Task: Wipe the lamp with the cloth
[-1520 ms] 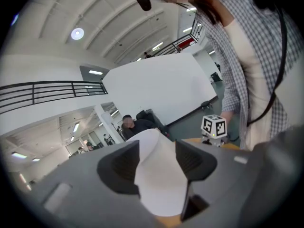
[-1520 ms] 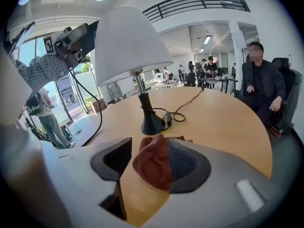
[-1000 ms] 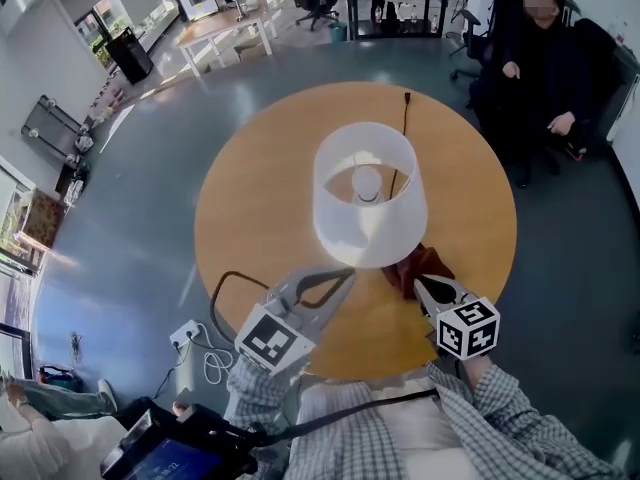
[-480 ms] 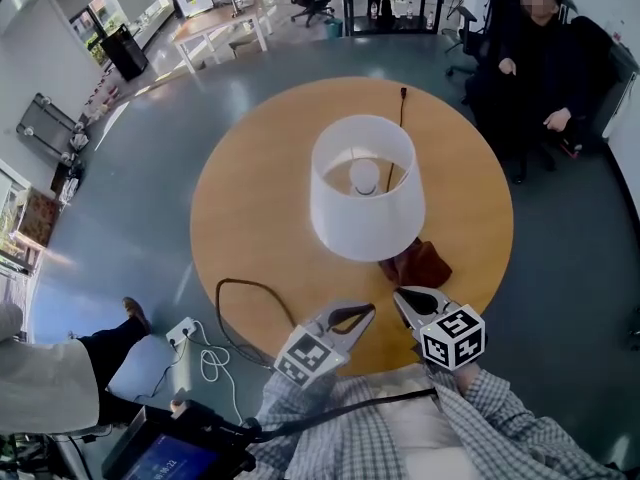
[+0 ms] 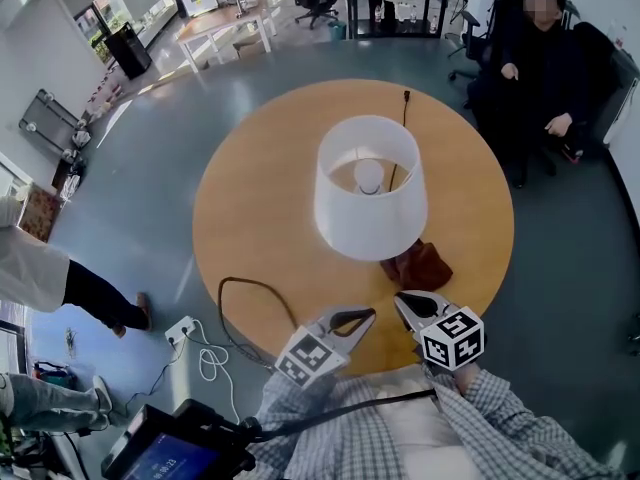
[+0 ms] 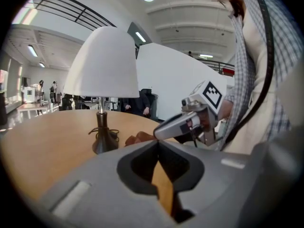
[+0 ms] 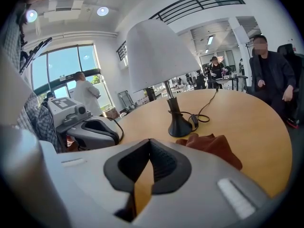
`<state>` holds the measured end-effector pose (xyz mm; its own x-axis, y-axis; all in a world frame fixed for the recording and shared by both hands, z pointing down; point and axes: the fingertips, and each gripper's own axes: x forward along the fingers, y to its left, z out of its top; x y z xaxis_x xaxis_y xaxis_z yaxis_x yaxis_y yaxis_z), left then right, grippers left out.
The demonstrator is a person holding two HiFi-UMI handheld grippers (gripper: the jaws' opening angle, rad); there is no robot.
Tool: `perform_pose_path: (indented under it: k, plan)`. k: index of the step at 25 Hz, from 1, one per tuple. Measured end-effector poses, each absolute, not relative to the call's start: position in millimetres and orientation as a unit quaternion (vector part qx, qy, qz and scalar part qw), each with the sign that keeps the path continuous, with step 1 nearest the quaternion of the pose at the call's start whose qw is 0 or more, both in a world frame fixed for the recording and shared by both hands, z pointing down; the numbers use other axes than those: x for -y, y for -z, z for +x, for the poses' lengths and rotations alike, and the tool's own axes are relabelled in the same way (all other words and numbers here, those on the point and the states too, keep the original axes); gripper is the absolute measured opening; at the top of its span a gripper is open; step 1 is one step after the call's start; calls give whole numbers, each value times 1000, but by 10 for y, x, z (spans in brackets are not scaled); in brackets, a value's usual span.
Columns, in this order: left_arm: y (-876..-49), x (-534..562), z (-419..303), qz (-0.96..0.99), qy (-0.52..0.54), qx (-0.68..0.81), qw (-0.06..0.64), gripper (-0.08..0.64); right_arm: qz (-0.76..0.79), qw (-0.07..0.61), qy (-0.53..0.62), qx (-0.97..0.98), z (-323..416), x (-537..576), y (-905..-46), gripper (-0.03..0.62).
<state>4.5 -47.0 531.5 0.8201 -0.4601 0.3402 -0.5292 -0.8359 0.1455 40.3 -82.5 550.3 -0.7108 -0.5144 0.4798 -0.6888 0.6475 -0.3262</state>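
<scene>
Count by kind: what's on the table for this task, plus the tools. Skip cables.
lamp: 1
cloth: 1
tools: 2, the left tool and the right tool, both shut and empty
Total: 4

Round wooden table [image 5: 250, 198]. Near its middle, upright, a lamp [image 5: 370, 188] with white shade and dark base. Just beside the base, toward the near edge, a crumpled reddish-brown cloth [image 5: 418, 265], perhaps touching it. From base to far rim, a thin black cord [image 5: 405, 108]. At the near-left rim, a looped dark cable [image 5: 240, 280].
</scene>
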Motion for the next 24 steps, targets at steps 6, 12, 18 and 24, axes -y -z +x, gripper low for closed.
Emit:
perform_pose_path:
  k: [6, 12, 18, 24]
  plan:
    - [-5311, 473, 41, 947, -146, 262, 117, 5, 335, 174, -248, 892, 384, 850, -5491, 5]
    - [-5318, 478, 26, 946, -146, 265, 119, 5, 333, 176, -248, 892, 378, 851, -5493, 5]
    - [-5334, 470, 39, 946, -148, 262, 119, 5, 331, 179, -249, 892, 374, 842, -5510, 5]
    - [-5310, 471, 28, 946, -149, 261, 120, 5, 330, 185, -247, 892, 355, 835, -5502, 5]
